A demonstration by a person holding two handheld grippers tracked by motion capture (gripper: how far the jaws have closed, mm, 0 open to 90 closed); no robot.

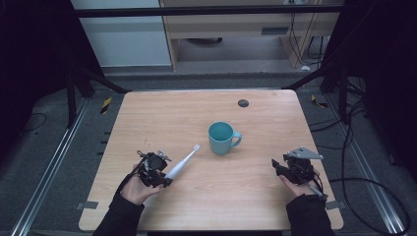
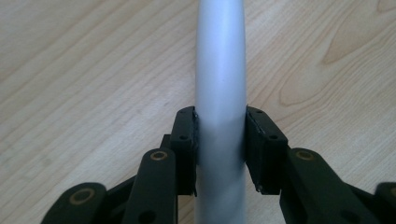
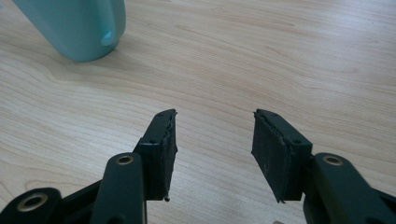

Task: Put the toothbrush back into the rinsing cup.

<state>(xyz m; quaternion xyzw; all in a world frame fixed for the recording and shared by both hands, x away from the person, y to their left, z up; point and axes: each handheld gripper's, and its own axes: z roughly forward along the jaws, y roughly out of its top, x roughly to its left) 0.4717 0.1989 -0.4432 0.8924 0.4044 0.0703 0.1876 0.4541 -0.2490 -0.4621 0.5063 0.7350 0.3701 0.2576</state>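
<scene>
A white electric toothbrush (image 1: 181, 162) lies slanted on the wooden table (image 1: 206, 206), its brush head pointing up and right toward a teal mug (image 1: 221, 137). My left gripper (image 1: 164, 178) is shut on the thick end of its handle; in the left gripper view both pads press the sides of the silvery-white toothbrush handle (image 2: 220, 93). My right gripper (image 1: 275, 166) rests low at the table's right side, open with bare wood between its pads (image 3: 161, 149). The mug (image 3: 79, 28) stands off to the upper left in the right gripper view.
A small dark round disc (image 1: 243, 103) is set in the table near its far edge. Black cables trail on the floor to the right of the table, and metal rails run along both sides. Shelving stands beyond the far edge.
</scene>
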